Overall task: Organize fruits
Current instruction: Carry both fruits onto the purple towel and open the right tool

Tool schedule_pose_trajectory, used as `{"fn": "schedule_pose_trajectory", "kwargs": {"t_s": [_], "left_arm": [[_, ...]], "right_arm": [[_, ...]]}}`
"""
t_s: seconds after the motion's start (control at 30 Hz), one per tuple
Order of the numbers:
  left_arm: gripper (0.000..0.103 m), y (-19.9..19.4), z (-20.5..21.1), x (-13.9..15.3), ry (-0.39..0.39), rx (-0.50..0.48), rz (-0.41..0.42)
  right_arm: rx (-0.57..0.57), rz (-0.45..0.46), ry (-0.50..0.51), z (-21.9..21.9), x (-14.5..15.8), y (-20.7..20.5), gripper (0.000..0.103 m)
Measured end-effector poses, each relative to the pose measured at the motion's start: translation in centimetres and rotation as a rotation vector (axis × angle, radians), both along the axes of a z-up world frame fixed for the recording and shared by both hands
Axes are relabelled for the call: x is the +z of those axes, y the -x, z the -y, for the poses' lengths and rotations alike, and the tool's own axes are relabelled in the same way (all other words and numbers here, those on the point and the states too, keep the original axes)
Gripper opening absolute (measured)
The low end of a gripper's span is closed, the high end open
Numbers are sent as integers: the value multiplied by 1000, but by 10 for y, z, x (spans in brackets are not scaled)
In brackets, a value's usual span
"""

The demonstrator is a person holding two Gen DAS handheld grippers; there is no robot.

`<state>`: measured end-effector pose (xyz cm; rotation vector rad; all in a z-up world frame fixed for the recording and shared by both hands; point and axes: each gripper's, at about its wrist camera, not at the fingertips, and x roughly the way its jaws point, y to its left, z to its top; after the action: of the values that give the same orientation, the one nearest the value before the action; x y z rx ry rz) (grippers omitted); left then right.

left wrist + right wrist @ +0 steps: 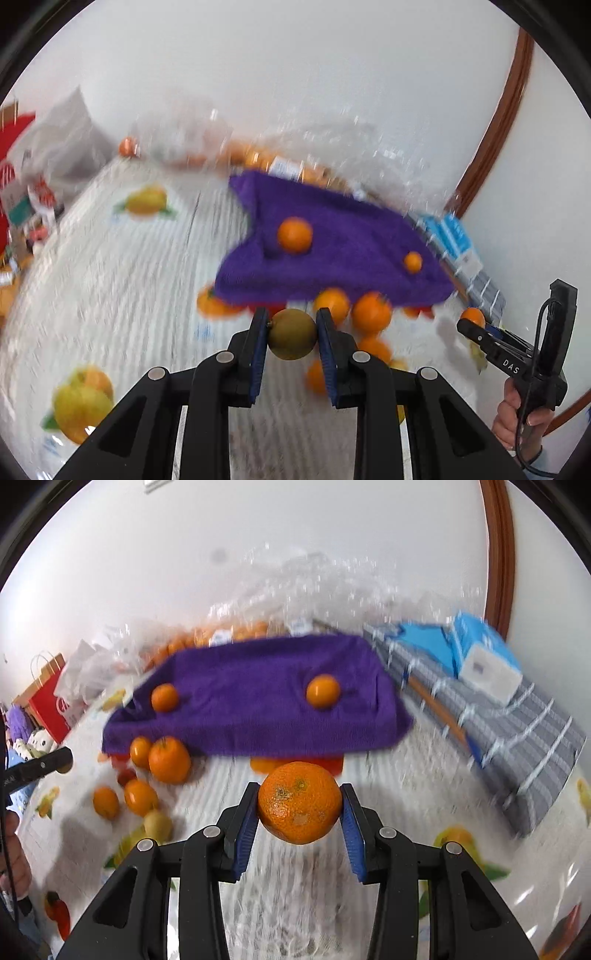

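the left tool (291, 334) is pinching a small brownish-green fruit (291, 334) between its blue pads (260, 354), holding it clear above the white patterned bench cover (122, 288). the right tool (300, 808) is gripping a big orange (299, 802), pads pressing on both its sides, also lifted off the surface. in the left view the right tool is showing at the far right edge with a hand (517, 417) wrapped round its handle.

behind both tools a purple cloth (258, 698) is lying draped over something red, and 2 small oranges are sitting on top of it, one to the left (164, 698), one to the right (323, 691). a cluster of loose oranges (169, 760) is sitting just beside the cloth's front left edge, with a pale yellow fruit (158, 825) near them. a grey striped cloth (517, 746) and a blue box (480, 653) are lying off to the right. everything is blurring a little.
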<state>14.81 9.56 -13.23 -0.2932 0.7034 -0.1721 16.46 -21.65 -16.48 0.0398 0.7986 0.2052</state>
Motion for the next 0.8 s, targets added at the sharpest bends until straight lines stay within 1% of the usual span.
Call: {"fn": "schedule_pose_trajectory", "kwargs": {"t_s": [0.07, 0.13, 0.23, 0.33, 0.47, 0.57, 0.63, 0.7, 0.8], "left_arm": [[25, -9, 4, 17, -24, 4, 44], [25, -21, 7, 25, -41, 4, 58], [25, -45, 14, 29, -51, 9, 55], [25, -69, 24, 25, -72, 14, 56], [25, -94, 36, 14, -91, 4, 64], [25, -100, 38, 0, -89, -1, 66], [25, -104, 38, -9, -93, -4, 47], [25, -106, 38, -16, -118, -10, 31], [25, -109, 38, -25, -106, -10, 3]], "right_arm": [[-4, 37, 14, 1, 15, -9, 42], [-4, 68, 26, 2, 27, -19, 42], [-4, 98, 36, 3, 39, -39, 42], [-16, 105, 31, 7, 43, -66, 42], [-22, 94, 6, 13, 35, -94, 42], [-33, 81, -2, 16, 19, -104, 42], [-29, 58, -11, 18, 6, -107, 42], [-28, 15, -7, 20, -6, -112, 42], [-17, -12, -9, 18, -16, -115, 42]]}}
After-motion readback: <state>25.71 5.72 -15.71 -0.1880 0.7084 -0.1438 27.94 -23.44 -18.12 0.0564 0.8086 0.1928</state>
